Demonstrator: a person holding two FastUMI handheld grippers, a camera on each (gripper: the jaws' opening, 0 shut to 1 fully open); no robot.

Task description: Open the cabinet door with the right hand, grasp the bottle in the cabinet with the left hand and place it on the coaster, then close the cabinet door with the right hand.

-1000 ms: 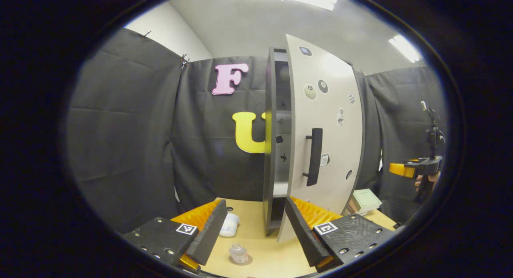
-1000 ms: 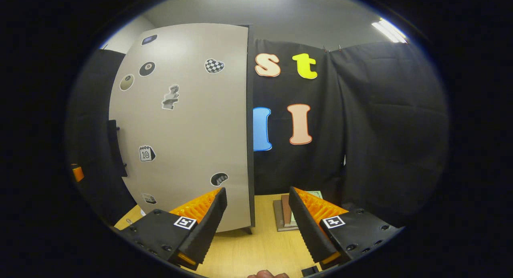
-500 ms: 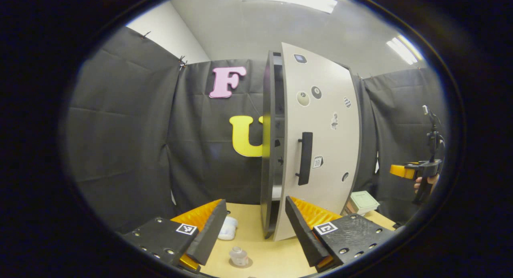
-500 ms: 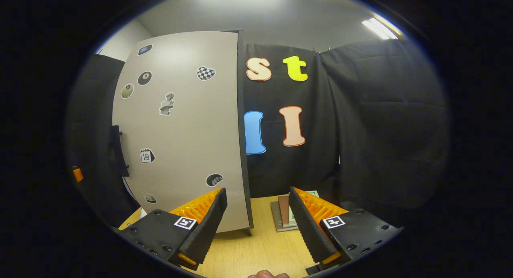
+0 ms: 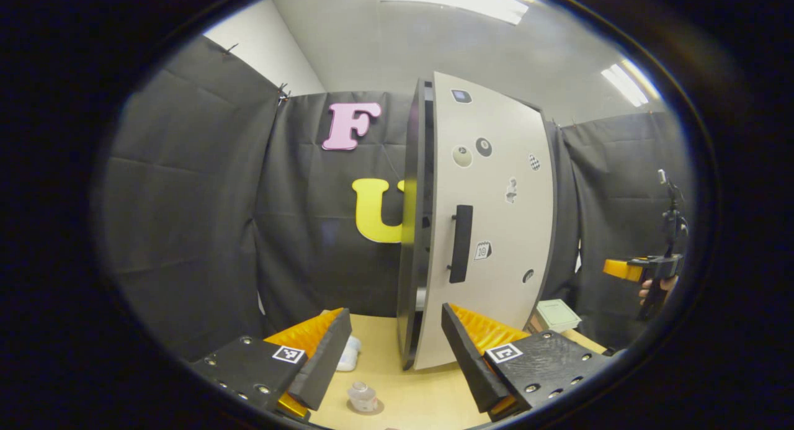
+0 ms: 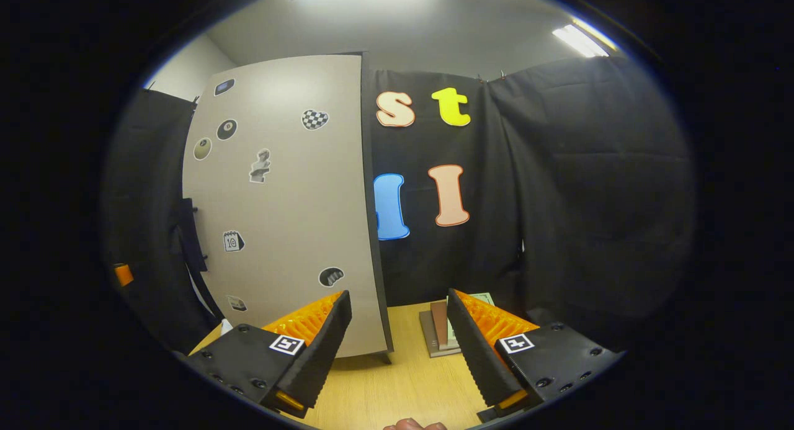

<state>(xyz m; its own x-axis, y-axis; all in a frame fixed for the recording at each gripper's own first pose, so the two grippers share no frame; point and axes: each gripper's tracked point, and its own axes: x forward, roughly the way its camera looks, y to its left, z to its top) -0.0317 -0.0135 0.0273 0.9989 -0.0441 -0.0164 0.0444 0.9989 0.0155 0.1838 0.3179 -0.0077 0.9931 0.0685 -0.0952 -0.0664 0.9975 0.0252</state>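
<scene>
Swinging nearer to shut over the last second, the cabinet door (image 5: 490, 225) now leaves only a thin dark slit at its handle edge, and neither gripper touches it. Its long axis is upright, with the black handle (image 5: 460, 244) on the side facing the left gripper's camera. In the right gripper view the door (image 6: 285, 206) stands ahead and to the left, so the right gripper (image 6: 397, 343) is the nearer one for a last push (if the door does not settle by itself, I judge). That gripper is spread wide and holds nothing; it shows too at the far right of the left gripper view (image 5: 639, 267). On the counter (image 5: 422, 396) the left gripper (image 5: 394, 355) gapes empty. Between its fingers, low down, the bottle (image 5: 361, 396) stands upright on the coaster (image 5: 377, 407).
</scene>
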